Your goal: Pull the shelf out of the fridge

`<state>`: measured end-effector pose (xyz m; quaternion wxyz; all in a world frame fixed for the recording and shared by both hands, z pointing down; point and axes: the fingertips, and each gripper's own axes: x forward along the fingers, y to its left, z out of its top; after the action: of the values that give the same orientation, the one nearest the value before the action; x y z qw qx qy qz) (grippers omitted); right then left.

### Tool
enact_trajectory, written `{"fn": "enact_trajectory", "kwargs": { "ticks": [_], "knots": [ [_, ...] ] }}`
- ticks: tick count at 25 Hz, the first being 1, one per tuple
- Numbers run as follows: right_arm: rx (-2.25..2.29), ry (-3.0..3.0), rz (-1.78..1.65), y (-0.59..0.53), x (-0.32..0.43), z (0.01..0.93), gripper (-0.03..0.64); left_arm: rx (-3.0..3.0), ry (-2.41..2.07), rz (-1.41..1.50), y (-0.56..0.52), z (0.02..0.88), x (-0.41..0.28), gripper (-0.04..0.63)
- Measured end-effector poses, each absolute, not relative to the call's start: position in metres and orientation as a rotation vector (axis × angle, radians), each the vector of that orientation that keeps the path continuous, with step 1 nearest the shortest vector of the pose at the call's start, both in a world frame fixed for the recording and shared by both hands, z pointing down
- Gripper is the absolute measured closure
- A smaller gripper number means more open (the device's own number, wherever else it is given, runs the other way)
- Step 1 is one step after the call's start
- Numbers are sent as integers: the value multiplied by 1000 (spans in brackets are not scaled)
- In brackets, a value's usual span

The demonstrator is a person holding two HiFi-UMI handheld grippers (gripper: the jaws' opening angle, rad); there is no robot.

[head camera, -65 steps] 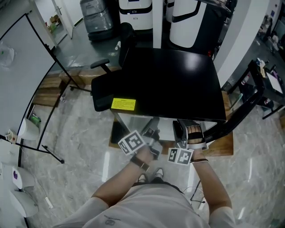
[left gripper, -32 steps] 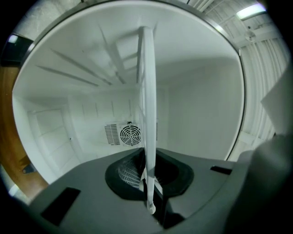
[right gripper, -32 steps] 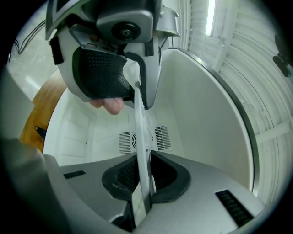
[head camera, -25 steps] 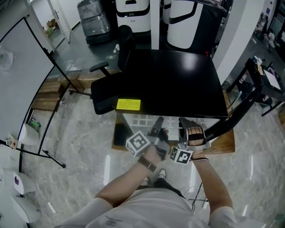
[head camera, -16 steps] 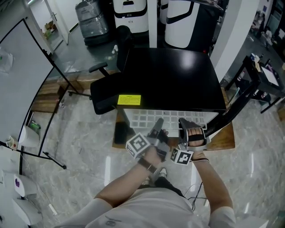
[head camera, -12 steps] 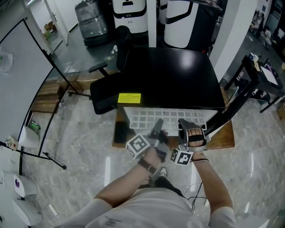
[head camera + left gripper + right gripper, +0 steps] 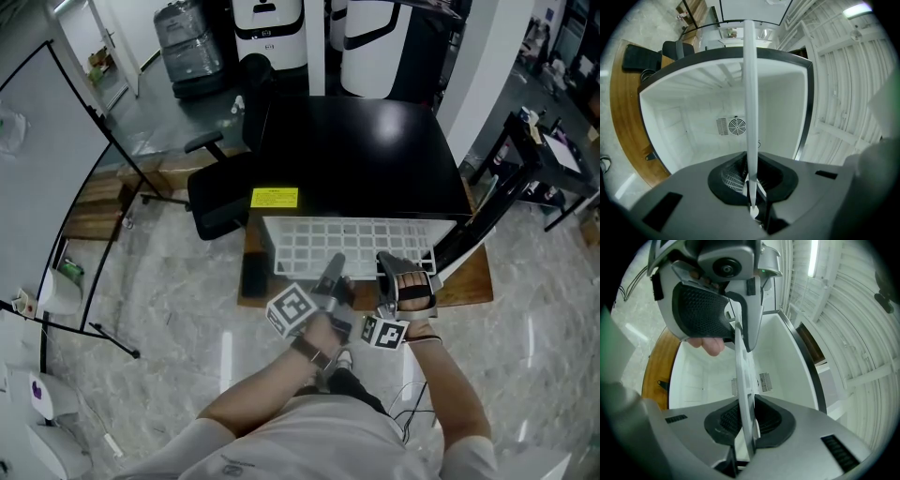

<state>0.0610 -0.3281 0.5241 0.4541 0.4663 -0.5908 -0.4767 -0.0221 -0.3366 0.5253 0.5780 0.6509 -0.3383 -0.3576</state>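
Pinching the front edge of the shelf (image 7: 356, 246), the left gripper (image 7: 334, 267) has its jaws nearly together on the thin white rim. In the left gripper view the shelf shows edge-on as a narrow strip that runs straight out from between the jaws. The right gripper (image 7: 394, 270) is clamped on the same rim just beside it, on the side toward the open door (image 7: 483, 220). Its jaws are only a sliver apart, with the grid panel filling that gap, and the right gripper view shows the left gripper's jaws closed on the rim a little further along. From both grippers the shelf lies directly ahead, and it reaches away into the white cavity of the fridge (image 7: 366, 159), where a round fan vent (image 7: 737, 125) sits on the back wall. The shelf's long axis runs crosswise, along the rim that both grippers hold, so the pull has to be square to that axis, back toward the person, with both hands drawing evenly to keep the panel from skewing in its side rails. Neither hand is clearly the nearer: they hold side by side near the middle of the rim, the left just off centre one way and the right the other. Several rows of the grid stand clear of the black top in the head view. How much is left inside is hidden under that top, so the shelf is probably only partly out.
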Motion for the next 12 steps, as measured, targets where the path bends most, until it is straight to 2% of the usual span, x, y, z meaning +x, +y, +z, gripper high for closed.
{"fn": "enact_trajectory", "kwargs": {
  "ticks": [12],
  "knots": [
    [1172,-1423,-1161,-303,65,529,565,1535,-762,-794,-311,529,-19,566]
  ]
}}
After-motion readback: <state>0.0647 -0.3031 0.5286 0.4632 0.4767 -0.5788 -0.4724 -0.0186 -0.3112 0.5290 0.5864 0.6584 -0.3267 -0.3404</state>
